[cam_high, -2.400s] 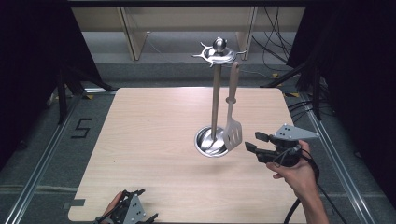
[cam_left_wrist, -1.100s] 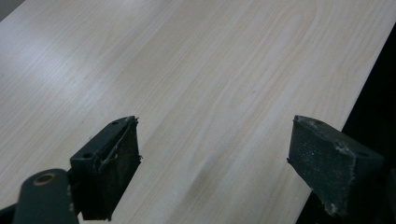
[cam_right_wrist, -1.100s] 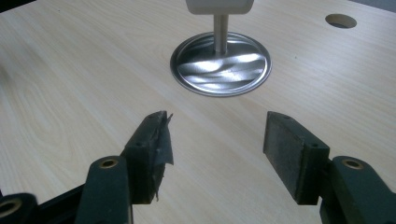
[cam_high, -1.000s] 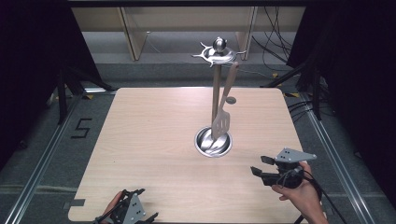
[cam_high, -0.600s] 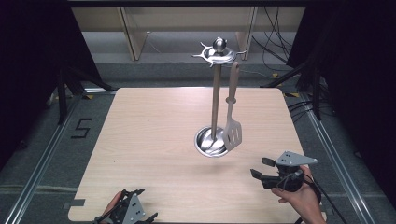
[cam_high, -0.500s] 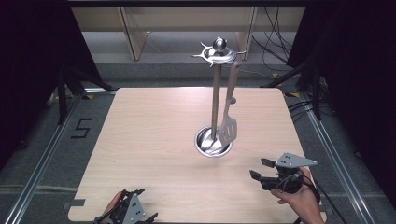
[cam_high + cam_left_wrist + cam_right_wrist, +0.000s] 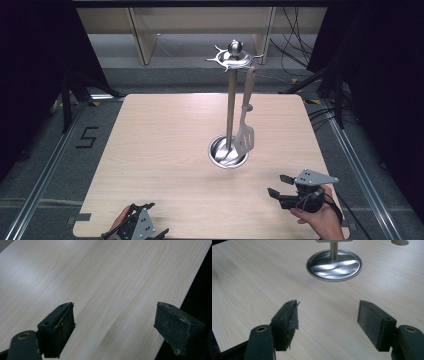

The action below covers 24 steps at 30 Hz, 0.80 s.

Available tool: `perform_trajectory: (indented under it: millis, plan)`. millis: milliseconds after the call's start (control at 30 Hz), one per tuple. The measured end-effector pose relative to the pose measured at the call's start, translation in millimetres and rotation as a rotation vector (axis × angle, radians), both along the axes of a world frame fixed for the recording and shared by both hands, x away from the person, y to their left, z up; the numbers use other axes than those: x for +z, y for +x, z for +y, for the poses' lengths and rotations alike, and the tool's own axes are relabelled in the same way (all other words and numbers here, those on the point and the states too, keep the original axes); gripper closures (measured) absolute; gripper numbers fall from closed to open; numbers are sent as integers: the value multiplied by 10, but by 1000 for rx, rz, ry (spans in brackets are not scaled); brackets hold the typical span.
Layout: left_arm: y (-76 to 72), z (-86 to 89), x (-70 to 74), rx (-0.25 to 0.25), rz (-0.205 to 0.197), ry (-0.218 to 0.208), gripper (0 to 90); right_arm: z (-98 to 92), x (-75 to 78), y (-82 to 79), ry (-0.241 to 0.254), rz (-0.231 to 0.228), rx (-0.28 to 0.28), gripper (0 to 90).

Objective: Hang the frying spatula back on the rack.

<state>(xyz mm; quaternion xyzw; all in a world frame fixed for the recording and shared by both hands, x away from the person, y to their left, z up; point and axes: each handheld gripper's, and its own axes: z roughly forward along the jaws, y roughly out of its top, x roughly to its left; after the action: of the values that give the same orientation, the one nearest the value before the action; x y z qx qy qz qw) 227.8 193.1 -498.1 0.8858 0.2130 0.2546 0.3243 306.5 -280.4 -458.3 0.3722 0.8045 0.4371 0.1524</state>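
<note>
Presently the spatula hangs from the utensil stand mid-table, blade just above the base. The right gripper, jaws just opened wide and empty, sits near the table's front edge, apart from the stand. The left gripper is likewise wide open, holding nothing.

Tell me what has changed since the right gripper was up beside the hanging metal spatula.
The right gripper has pulled back from the slotted metal spatula toward the near edge of the light wooden table; its jaws have just been opening, with nothing between them. The spatula has been swinging on its hook on the steel utensil stand. The stand and the left gripper, open at the near edge, stayed put.
</note>
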Motion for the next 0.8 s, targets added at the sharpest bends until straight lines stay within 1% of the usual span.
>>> perform_trajectory:
  millis: [33,67,100,133,167,200,233,300,333,367,400,433,467,500,533,567,600,633,667,700,733,767,800]
  plan:
    - [0,-2,-6,0,6,-3,157,6,-16,-23,8,6,-7,331]
    - [1,-3,-6,0,3,1,157,6,-16,-23,8,6,-7,331]
    - [1,-2,-6,0,2,3,157,-6,-25,-17,5,6,13,331]
    - [2,-1,-5,0,1,1,157,2,-33,-38,15,15,4,330]
    - [2,0,-4,1,1,-1,157,-11,-41,-36,6,1,6,330]
    - [2,1,-2,1,0,1,157,-18,-45,-45,3,12,8,330]
    - [1,0,-3,1,0,0,157,-16,-60,-74,13,19,3,330]
    - [2,-3,-8,0,3,-2,157,-21,-66,-81,8,14,-5,329]
    - [0,-4,-7,-1,2,1,157,-33,-83,-115,7,39,-10,328]
    - [0,-6,-10,-1,2,-1,157,-33,-83,-115,7,39,-10,328]
    - [0,-8,-10,-1,1,-1,157,-39,-104,-116,11,30,-6,327]
    - [0,-9,-10,-1,2,-4,157,-57,-108,-122,-1,22,1,327]
    - [0,-9,-9,-1,1,-4,157,-56,-123,-151,6,33,-15,326]
    - [-1,-7,-7,-2,1,-1,157,-67,-131,-148,-1,18,-6,325]
    - [-2,-7,-8,-1,1,-1,157,-67,-144,-165,-3,15,-16,323]
    - [-3,-6,-9,-2,2,0,157,-67,-150,-186,-8,37,-17,320]
    - [-3,-5,-8,-1,1,2,157,-82,-165,-174,-21,5,-1,311]
    - [-3,-3,-7,-1,1,1,157,-79,-178,-185,-13,14,1,297]
    - [-2,-4,-12,0,6,-6,157,-72,-172,-224,-17,35,-20,293]
    - [-2,1,-5,0,0,0,157,-75,-187,-220,-12,14,-13,290]
    - [-2,2,-5,-1,1,0,157,-85,-184,-228,-21,5,-12,287]
    - [-2,2,-6,-1,0,1,157,-80,-190,-238,-9,15,-2,286]
    - [-4,1,-7,-1,-1,2,157,-93,-186,-249,-29,-1,-6,285]
